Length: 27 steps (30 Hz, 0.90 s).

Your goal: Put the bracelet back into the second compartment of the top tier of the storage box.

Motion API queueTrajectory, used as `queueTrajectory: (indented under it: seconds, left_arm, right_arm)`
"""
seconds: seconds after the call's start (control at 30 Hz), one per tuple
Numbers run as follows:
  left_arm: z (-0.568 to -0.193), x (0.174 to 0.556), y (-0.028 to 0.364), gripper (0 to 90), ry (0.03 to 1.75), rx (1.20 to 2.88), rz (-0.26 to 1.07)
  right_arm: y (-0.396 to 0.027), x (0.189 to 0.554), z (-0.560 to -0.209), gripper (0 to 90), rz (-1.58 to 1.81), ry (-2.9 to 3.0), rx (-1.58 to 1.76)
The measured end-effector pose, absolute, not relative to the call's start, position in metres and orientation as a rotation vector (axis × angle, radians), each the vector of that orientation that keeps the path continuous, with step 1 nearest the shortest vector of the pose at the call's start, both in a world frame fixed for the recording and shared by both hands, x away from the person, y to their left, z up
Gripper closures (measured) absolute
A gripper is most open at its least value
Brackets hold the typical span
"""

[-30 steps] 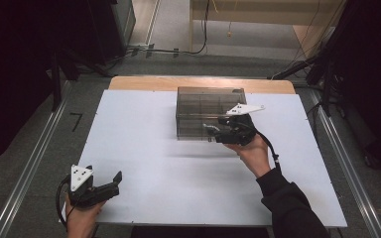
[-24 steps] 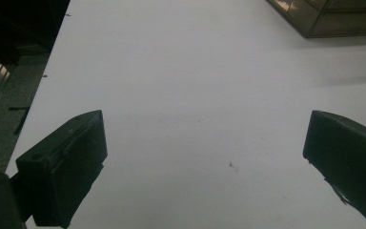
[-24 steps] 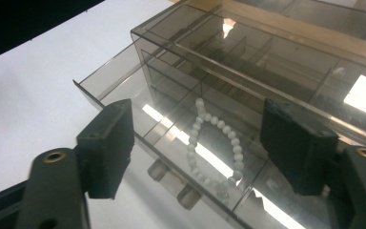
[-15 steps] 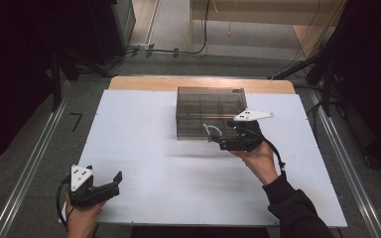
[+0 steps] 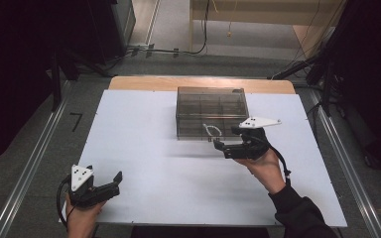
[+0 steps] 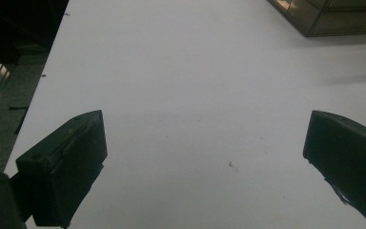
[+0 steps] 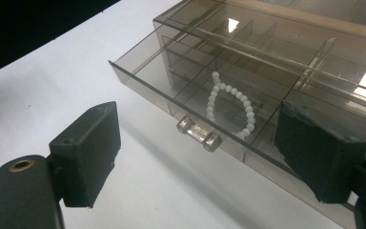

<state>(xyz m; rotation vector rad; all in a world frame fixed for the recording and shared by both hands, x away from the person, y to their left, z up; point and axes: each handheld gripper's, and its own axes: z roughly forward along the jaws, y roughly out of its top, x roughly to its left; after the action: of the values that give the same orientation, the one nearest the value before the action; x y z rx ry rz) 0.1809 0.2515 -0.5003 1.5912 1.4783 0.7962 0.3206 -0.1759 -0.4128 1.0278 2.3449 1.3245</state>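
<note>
A smoky clear drawer box (image 5: 211, 106) stands at the table's far middle. Its lower drawer (image 7: 181, 81) is pulled out a little, with a clear knob (image 7: 198, 133) at the front. A white bead bracelet (image 7: 231, 107) lies in one drawer compartment, also seen through the box (image 5: 212, 130). My right gripper (image 5: 222, 146) hovers just in front of the drawer, apart from it. Its jaws have just been opening and stand open (image 7: 198, 138) with nothing between them. My left gripper (image 5: 115, 181) rests open near the front left corner, over bare table (image 6: 205, 138).
The white table top (image 5: 144, 148) has a wooden strip (image 5: 198, 83) along its far edge. Metal rails (image 5: 25, 173) run down both sides. Dark equipment and cables lie on the floor beyond. A corner of the box (image 6: 324, 19) sits far ahead of the left gripper.
My right gripper has drawn back from the box front toward the near side, and its jaws have widened. The bracelet it hid now shows in the drawer. The left gripper has not moved.
</note>
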Motion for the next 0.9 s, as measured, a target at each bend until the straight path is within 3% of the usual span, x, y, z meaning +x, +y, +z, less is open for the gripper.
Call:
queueTrajectory:
  seconds: [0.9]
  left_arm:
    - [-0.501,0.181,0.251,1.3,1.482,1.593,0.795]
  right_arm:
    - [-0.202,0.309,-0.427,14.6,1.304,2.341,1.094]
